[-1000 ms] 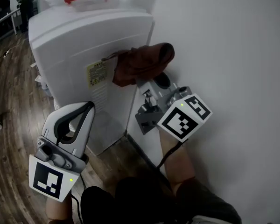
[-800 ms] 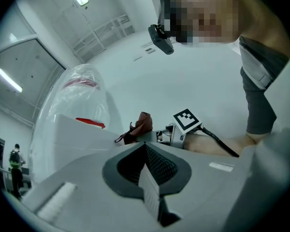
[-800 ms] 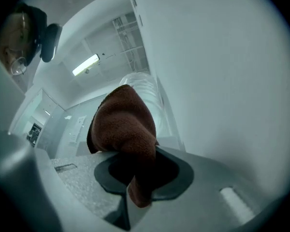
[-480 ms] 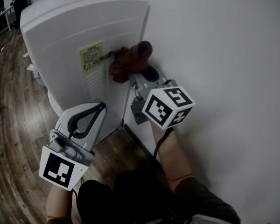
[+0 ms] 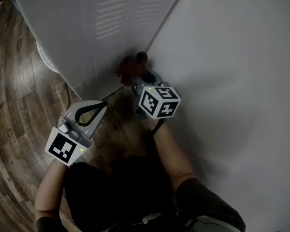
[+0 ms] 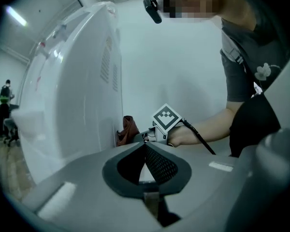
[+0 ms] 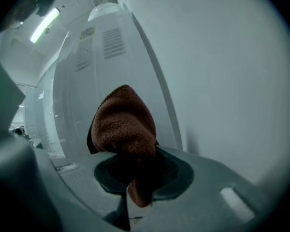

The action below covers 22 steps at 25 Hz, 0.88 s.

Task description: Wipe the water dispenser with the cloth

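The floor (image 5: 19, 105) was dark wood plank (long boards, worn-looking grain). The dispenser (image 5: 87, 23) stood directly on it, white base down, just beside the wall (image 5: 222, 81) that met the boards there.

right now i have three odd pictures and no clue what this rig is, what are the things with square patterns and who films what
No robot: a person holds a two-jaw gripper in each hand; the patterned cubes are part of them. One camera sits on the person's head, looking down; one rides on each gripper. The right gripper is shut on a brown cloth, at the lower edge of the white water dispenser beside the wall. The left gripper is shut and empty, over the wooden floor.
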### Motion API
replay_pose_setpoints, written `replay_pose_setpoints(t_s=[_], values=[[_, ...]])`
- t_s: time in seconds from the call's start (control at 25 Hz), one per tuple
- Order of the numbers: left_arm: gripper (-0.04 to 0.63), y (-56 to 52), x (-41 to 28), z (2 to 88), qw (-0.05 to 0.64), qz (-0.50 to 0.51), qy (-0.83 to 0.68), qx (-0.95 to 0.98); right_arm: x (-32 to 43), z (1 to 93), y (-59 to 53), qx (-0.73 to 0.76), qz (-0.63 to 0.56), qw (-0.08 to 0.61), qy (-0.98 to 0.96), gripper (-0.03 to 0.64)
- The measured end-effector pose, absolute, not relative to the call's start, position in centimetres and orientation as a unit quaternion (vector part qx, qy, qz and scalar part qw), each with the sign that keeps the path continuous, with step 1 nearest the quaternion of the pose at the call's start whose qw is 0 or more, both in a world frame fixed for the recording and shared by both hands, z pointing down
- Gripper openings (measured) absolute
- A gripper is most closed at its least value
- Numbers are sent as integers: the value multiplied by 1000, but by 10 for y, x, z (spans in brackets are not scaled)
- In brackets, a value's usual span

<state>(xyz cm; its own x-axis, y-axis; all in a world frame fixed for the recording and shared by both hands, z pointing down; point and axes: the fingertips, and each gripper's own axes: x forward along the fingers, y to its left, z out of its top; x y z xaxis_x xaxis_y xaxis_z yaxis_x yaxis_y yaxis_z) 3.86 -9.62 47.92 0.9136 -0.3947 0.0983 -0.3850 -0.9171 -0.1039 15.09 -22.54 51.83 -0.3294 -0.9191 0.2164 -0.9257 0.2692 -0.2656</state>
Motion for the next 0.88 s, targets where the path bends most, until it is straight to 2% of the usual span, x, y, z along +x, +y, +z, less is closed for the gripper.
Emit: replay_pose_setpoints(t_s=[0.28, 0.48, 0.64, 0.8, 0.88], values=[[18, -93, 27, 566, 3, -106, 167, -980, 150, 693, -225, 572, 264, 122, -767, 59], [18, -102, 21, 610, -15, -121, 175, -977, 151, 758, -229, 581, 288, 159, -745, 60], [18, -99, 15, 597, -25, -101, 179, -978, 149, 758, -221, 577, 311, 136, -743, 59], [18, -99, 5, 539, -2, -75, 196, -978, 151, 706, -203, 573, 308, 118, -750, 60], [18, -101, -3, 508, -15, -57, 223, -973, 149, 669, -193, 571, 308, 110, -753, 60]])
